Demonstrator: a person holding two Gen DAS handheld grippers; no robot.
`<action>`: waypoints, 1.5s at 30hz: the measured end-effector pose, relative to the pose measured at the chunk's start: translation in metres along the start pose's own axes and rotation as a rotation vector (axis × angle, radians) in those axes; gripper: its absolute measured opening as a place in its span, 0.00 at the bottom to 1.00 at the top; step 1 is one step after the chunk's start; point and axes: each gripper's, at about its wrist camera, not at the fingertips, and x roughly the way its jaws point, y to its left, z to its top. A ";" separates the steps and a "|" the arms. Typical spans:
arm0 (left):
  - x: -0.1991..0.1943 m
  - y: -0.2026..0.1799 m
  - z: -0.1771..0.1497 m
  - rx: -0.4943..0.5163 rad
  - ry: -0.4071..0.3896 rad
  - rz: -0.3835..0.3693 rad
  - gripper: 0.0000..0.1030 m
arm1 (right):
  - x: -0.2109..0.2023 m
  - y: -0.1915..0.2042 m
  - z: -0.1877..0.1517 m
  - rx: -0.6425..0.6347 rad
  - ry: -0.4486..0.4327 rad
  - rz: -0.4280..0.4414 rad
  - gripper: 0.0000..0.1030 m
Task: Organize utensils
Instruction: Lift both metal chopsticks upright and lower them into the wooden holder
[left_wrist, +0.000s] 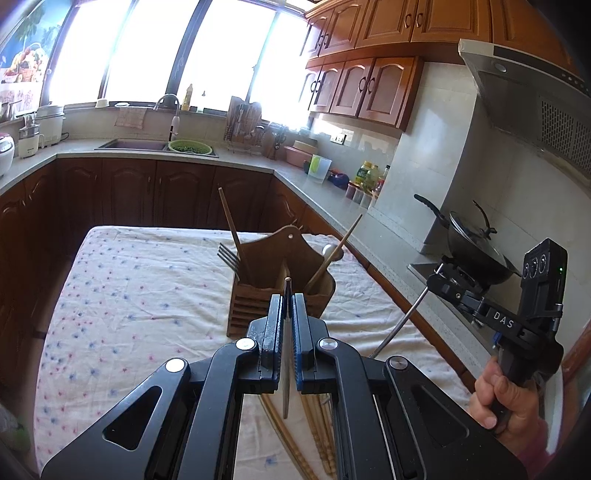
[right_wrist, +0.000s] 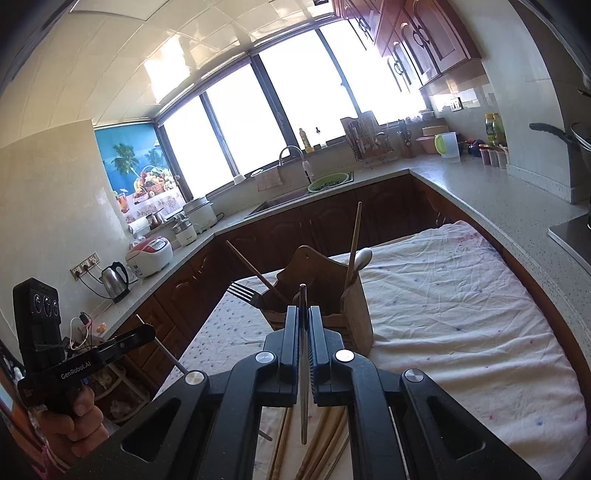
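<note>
A wooden utensil holder (left_wrist: 280, 284) (right_wrist: 325, 299) stands on the cloth-covered table. It holds a fork (left_wrist: 229, 255) (right_wrist: 242, 292), two wooden chopsticks (left_wrist: 231, 225) (right_wrist: 354, 240) and a white spoon (left_wrist: 330, 251) (right_wrist: 364, 256). My left gripper (left_wrist: 287, 295) is shut on a thin metal chopstick (left_wrist: 286, 369), held above the table in front of the holder. My right gripper (right_wrist: 303, 314) is shut on another metal chopstick (right_wrist: 303, 369) (left_wrist: 400, 321). Several wooden chopsticks (left_wrist: 317, 435) (right_wrist: 325, 439) lie on the cloth under the grippers.
The floral cloth (left_wrist: 147, 295) (right_wrist: 461, 314) covers the table. A countertop (left_wrist: 388, 240) runs along the right, with a wok (left_wrist: 469, 240) on the stove. Sink (left_wrist: 136, 144), dish rack and bottles stand at the back by the windows.
</note>
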 end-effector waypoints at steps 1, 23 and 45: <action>0.000 0.000 0.006 0.003 -0.012 0.001 0.04 | 0.001 0.000 0.004 -0.003 -0.009 -0.002 0.04; 0.084 0.037 0.090 -0.058 -0.213 0.086 0.04 | 0.077 -0.006 0.082 -0.049 -0.219 -0.111 0.04; 0.140 0.055 0.045 -0.078 -0.074 0.130 0.05 | 0.133 -0.042 0.036 0.020 -0.050 -0.146 0.06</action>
